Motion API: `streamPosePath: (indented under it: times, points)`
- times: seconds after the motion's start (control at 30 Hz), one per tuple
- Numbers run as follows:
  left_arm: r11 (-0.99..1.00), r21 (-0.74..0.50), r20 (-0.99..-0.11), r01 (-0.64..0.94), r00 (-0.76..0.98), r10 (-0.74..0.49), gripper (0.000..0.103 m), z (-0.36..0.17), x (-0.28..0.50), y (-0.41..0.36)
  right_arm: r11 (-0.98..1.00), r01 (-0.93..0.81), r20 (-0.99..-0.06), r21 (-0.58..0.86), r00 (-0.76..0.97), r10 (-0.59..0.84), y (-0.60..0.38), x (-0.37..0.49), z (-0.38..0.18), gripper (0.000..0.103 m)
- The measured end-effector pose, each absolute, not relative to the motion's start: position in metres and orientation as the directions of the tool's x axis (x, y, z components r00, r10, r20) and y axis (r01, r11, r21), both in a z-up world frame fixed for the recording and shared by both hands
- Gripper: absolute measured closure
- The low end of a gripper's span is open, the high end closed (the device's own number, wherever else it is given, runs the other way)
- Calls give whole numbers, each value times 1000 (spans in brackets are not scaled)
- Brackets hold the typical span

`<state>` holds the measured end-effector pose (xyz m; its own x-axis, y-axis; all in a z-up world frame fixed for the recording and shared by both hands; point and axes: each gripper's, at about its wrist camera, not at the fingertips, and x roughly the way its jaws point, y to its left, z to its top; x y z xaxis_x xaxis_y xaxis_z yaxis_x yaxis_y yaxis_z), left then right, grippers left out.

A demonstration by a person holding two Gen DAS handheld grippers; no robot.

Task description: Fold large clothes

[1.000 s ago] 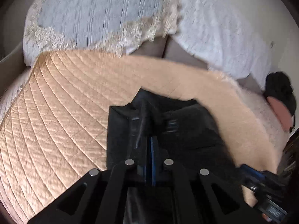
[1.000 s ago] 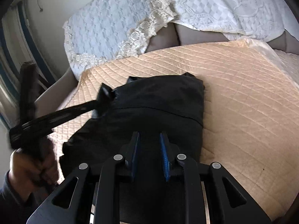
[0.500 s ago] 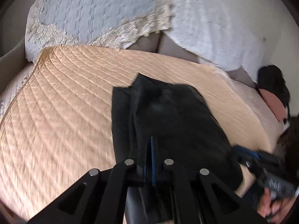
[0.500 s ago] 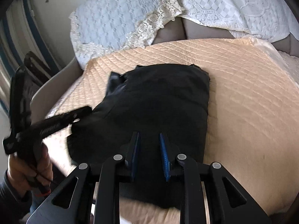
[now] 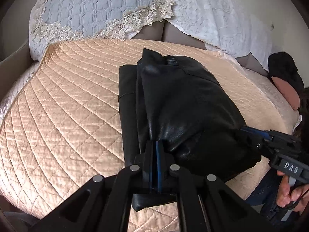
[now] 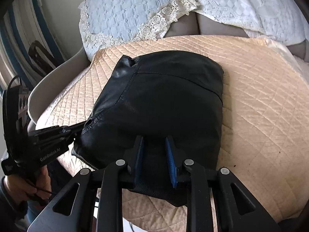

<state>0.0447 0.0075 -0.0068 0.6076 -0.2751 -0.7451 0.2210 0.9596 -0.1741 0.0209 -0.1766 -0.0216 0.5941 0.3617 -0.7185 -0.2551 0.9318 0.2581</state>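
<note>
So the black leather jacket (image 6: pixel 164 104) is sitting folded into a chunky bundle on the peach quilted bedspread (image 5: pixel 63 100), roughly mid-bed, with the lace pillows (image 5: pixel 100 11) up at 12 o'clock.

My left tool (image 5: pixel 154 150) is clamped right down on the near left edge of the jacket, jaws basically touching with just a pinch of leather between them. The right tool (image 6: pixel 154 154) is only partly apart and its jaws are opening right now. There's leather in the gap, but as far as I can see the pads aren't squeezing it. From the left camera that tool pokes in at about 3 o'clock against the jacket's side.

What worries me: leather is stiff and springy, so once the right side is fully free I reckon that top layer could pop back up and undo the fold. The left pinch is also tiny, right on the seam edge, so any tug might slip it off. And the bundle sits near the front edge of the bed, so a careless pull toward me could drag it over.
</note>
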Motion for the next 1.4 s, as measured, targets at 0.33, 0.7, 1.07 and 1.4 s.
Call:
streamPosePath:
  times: [0.33,0.7,1.07,1.4]
  points:
    - [965,-170,-749,199,611,-258,99,8,36,12,930,-273,-695,246,619,366,-178,4,0,72]
    - [964,-156,-723,216,640,-261,98,29,81,11,939,-256,-701,231,625,343,-179,16,4,71]
    - [975,-93,-757,202,622,-201,97,13,177,-13,944,-174,-706,282,629,327,-195,60,3,71]
    - [974,-113,-759,194,616,-211,90,8,162,-3,942,-146,-726,304,604,328,-203,67,-8,71]
